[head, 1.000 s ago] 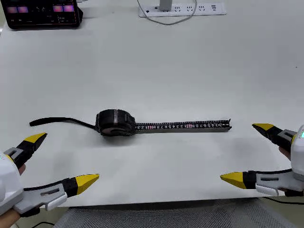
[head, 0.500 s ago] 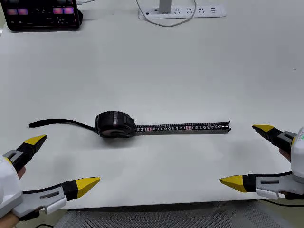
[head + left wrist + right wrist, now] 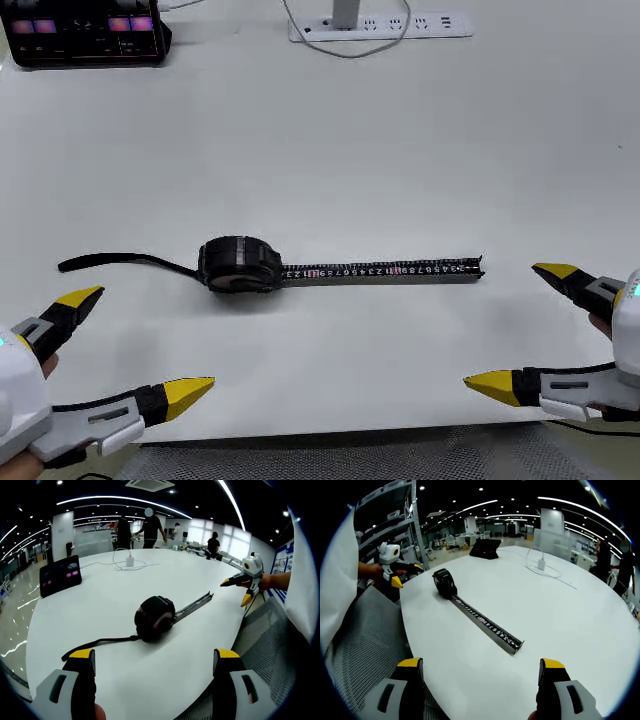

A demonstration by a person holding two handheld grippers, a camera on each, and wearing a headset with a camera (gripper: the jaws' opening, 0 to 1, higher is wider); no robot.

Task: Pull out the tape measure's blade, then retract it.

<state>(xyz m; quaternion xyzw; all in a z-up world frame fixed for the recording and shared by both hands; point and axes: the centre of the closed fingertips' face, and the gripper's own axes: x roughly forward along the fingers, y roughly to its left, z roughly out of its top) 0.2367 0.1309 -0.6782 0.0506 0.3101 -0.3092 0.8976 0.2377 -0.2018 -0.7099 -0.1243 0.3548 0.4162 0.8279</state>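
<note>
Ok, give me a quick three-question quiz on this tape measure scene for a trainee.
1. True or false: the blade of the tape measure is fully retracted.
2. The left gripper is: A) open, touching nothing; B) shut on the blade; C) shut on the strap.
3. Fill in: the blade's free end points toward the ___ gripper.
Key: 1 false, it lies pulled out on the table; 2 A; 3 right gripper.

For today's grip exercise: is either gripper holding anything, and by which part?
Nothing. The left gripper and right gripper are open, clear of the tape measure.
</note>
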